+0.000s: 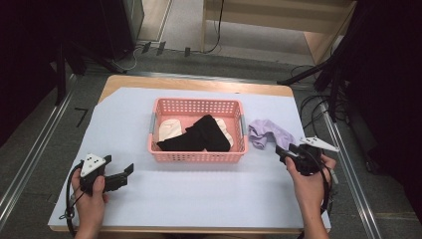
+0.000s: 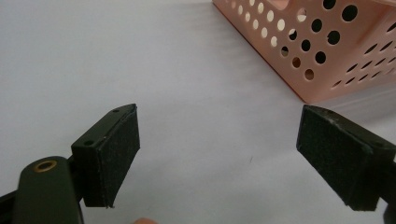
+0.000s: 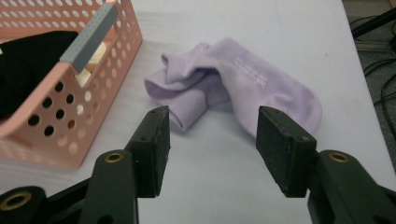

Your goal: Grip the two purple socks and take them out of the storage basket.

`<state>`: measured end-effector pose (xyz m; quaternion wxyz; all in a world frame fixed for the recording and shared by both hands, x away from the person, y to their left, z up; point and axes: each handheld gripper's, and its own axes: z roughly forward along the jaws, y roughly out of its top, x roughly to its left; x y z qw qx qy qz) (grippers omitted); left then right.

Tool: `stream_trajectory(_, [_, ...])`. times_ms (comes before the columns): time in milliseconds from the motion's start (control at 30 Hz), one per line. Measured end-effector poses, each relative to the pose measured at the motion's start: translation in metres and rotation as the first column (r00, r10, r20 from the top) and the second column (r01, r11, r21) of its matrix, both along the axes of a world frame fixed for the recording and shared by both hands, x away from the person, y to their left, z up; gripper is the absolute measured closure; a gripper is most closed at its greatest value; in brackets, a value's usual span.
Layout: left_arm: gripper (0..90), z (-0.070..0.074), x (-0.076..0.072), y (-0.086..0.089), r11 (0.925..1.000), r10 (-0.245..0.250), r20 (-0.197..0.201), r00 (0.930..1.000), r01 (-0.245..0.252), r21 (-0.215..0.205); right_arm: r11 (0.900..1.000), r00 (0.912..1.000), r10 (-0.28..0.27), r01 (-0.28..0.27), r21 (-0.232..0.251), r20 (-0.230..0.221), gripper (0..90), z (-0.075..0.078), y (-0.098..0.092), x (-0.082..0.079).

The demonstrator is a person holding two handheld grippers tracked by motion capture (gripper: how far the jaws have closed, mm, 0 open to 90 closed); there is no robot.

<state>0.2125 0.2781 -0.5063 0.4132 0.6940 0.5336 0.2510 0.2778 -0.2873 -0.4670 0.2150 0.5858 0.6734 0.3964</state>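
- Lilac sock [image 1: 268, 132] lies crumpled on the white table cover [image 1: 199, 194] in the high view, right of centre, just beside the right end of the pink basket [image 1: 198, 155].
- Same view: the basket sits mid-frame with a black garment [image 1: 196, 135] draped over cream pieces [image 1: 169, 128] inside.
- Same view: the right gripper [image 1: 283, 150], held in a hand at lower right, points up-left toward the sock and stops just short of it; the left gripper [image 1: 127, 172] rests at lower left, well apart from the basket.
- Left gripper view: its jaws stand wide apart over bare cover, nothing between them; a corner of the basket [image 2: 322, 51] fills the upper right.
- Right gripper view: the sock [image 3: 243, 84] lies in the centre and upper middle, folded on itself, beyond the jaws, which stand apart with only cover between the pads.
- Same view: the basket wall [image 3: 70, 107] and its grey handle [image 3: 88, 37] occupy the left side.
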Motion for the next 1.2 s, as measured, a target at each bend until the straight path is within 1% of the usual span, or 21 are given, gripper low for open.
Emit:
stream_trajectory(67, [14.5,0.000,0.000,0.000,1.0000,0.000,0.001,1.0000,0.000,0.000,1.000,1.0000,-0.003,0.003,0.006,0.007,45.2,-0.008,-0.006,-0.009])
stream_trajectory(100, [14.5,0.000,0.000,0.000,1.0000,0.002,0.003,1.0000,-0.002,0.001,1.000,1.0000,-0.003,0.003,0.006,0.007,45.2,-0.008,-0.006,-0.009])
stream_trajectory(133, [14.5,0.000,0.000,-0.001,1.0000,0.004,0.005,1.0000,-0.004,0.000,1.000,0.9998,-0.017,0.017,0.020,0.007,45.2,-0.016,-0.013,-0.018])
stream_trajectory(200, [14.5,0.000,0.000,-0.001,1.0000,0.003,0.005,1.0000,-0.003,-0.002,1.000,0.9998,-0.012,0.012,0.021,0.013,45.1,-0.019,-0.015,-0.021])
stream_trajectory(233, [14.5,0.000,0.000,-0.001,1.0000,0.002,0.005,1.0000,-0.001,-0.001,0.999,0.9995,-0.023,0.022,0.034,0.019,45.0,-0.027,-0.020,-0.030])
stream_trajectory(300, [14.5,0.000,0.000,-0.001,1.0000,0.000,0.006,1.0000,0.000,0.000,0.999,0.9992,-0.027,0.026,0.033,0.029,44.9,-0.033,-0.025,-0.037])
stream_trajectory(333, [14.5,0.000,0.000,0.000,1.0000,-0.001,0.004,1.0000,0.001,0.000,0.999,0.9992,-0.027,0.026,0.033,0.029,44.9,-0.033,-0.025,-0.037])
stream_trajectory(433, [14.5,0.000,-0.001,-0.001,1.0000,-0.001,0.006,1.0000,0.001,0.001,0.999,0.9987,-0.034,0.033,0.033,0.038,44.6,-0.040,-0.031,-0.048])
stream_trajectory(600, [14.5,0.000,-0.001,-0.001,1.0000,0.003,0.009,1.0000,-0.003,0.001,0.999,0.9958,-0.038,0.036,0.022,0.083,43.3,-0.048,-0.044,-0.066])
stream_trajectory(767, [14.5,0.000,0.000,-0.001,1.0000,0.001,0.007,1.0000,-0.001,-0.001,0.998,0.9907,-0.060,0.056,0.031,0.122,40.8,-0.055,-0.056,-0.081])
stream_trajectory(800, [14.5,0.000,0.000,0.000,1.0000,0.000,0.006,1.0000,0.000,0.001,0.997,0.9894,-0.069,0.064,0.037,0.128,40.5,-0.056,-0.057,-0.083])
stream_trajectory(833, [14.5,0.000,0.000,0.000,1.0000,0.001,0.004,1.0000,-0.001,0.000,0.997,0.9869,-0.072,0.069,0.024,0.144,39.9,-0.059,-0.058,-0.084])
stream_trajectory(867, [14.5,0.000,0.000,0.000,1.0000,0.001,0.000,1.0000,-0.001,-0.003,0.997,0.9868,-0.070,0.067,0.026,0.146,36.6,-0.061,-0.058,-0.086])
stream_trajectory(933, [14.5,0.000,0.000,0.000,1.0000,-0.001,-0.002,1.0000,0.001,-0.003,0.998,0.9868,-0.060,0.056,0.030,0.150,36.2,-0.061,-0.058,-0.086])
stream_trajectory(967, [14.5,0.000,0.000,0.000,1.0000,0.002,0.001,1.0000,-0.002,-0.002,0.998,0.9857,-0.070,0.068,0.019,0.153,36.3,-0.061,-0.056,-0.086])
stream_trajectory(1000, [14.5,0.000,0.000,0.000,1.0000,0.003,0.004,1.0000,-0.003,-0.001,0.998,0.9857,-0.070,0.068,0.019,0.153,36.3,-0.061,-0.056,-0.086])
stream_trajectory(1033, [14.5,0.000,0.000,-0.001,1.0000,0.003,0.005,1.0000,-0.003,-0.002,0.998,0.9876,-0.068,0.066,0.018,0.141,35.8,-0.061,-0.056,-0.085])
stream_trajectory(1067, [14.5,0.000,-0.001,-0.001,1.0000,0.000,0.004,1.0000,0.000,0.004,0.999,0.9906,-0.038,0.036,0.020,0.131,32.8,-0.062,-0.057,-0.083])
stream_trajectory(1133, [14.6,0.000,-0.001,-0.001,1.0000,0.000,0.009,1.0000,0.000,0.003,0.999,0.9919,-0.036,0.033,0.028,0.122,31.5,-0.062,-0.057,-0.083])
stream_trajectory(1167, [14.6,0.000,-0.001,-0.001,1.0000,-0.001,0.009,1.0000,0.001,0.004,0.999,0.9910,-0.028,0.024,0.033,0.131,30.1,-0.062,-0.058,-0.083])
stream_trajectory(1200, [14.6,0.000,-0.001,-0.001,1.0000,-0.001,0.009,1.0000,0.001,0.004,0.999,0.9911,-0.033,0.028,0.041,0.129,28.3,-0.062,-0.058,-0.084])
